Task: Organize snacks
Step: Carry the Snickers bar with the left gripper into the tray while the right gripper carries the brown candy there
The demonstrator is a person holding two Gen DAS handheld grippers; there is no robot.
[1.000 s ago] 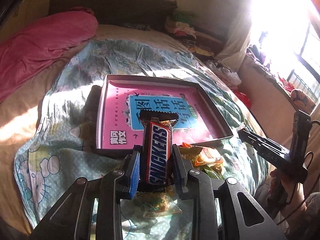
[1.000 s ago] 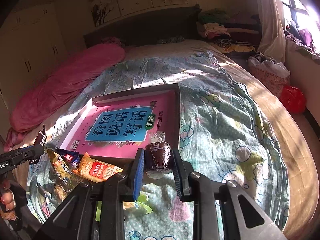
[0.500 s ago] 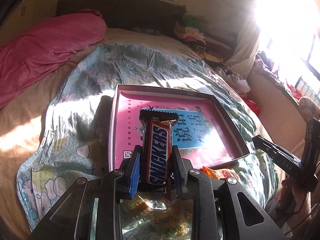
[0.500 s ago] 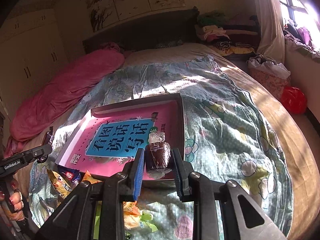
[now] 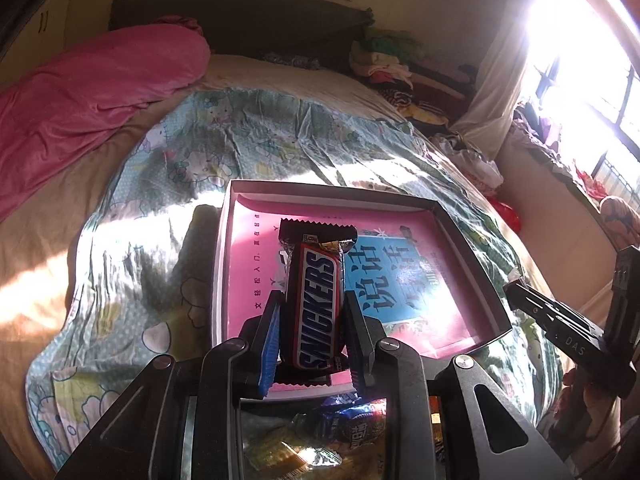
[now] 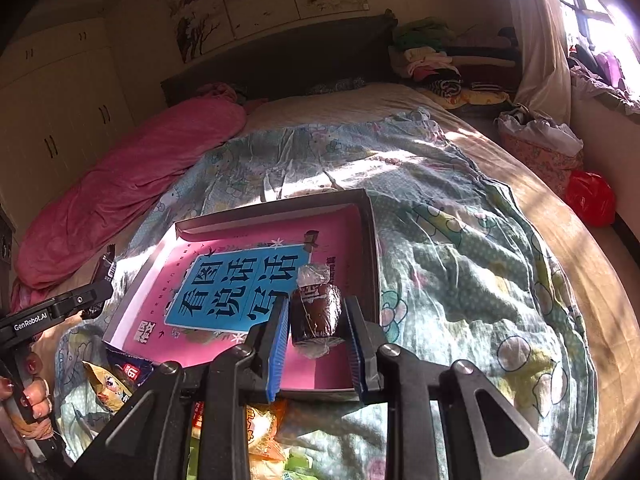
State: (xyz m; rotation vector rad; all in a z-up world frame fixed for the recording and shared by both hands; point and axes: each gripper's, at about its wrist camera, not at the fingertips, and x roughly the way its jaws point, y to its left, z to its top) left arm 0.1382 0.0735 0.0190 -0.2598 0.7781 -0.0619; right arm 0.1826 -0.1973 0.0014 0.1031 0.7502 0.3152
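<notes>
My left claw (image 5: 312,320) clamps a brown Snickers bar (image 5: 318,300), my right claw (image 6: 316,320) a dark clear-wrapped cake (image 6: 315,312), both over the empty pink-lined shallow box (image 6: 370,240); a near heap of snack packets (image 6: 120,376) remains.

the left gripper (image 5: 310,330) is seen from behind in its own view, angled downward, its jaws clamped on a snickers bar (image 5: 317,304) that stands up between the pads toward 12 o'clock. the right gripper (image 6: 316,330) is likewise tilted downward, its jaws closed on a dark wrapped cake (image 6: 315,314). in the right wrist view, the left hand (image 6: 30,404) is seen at 8 o'clock, wrapped around its handle. in the left wrist view, the right gripper's body is seen at 4 o'clock.
</notes>
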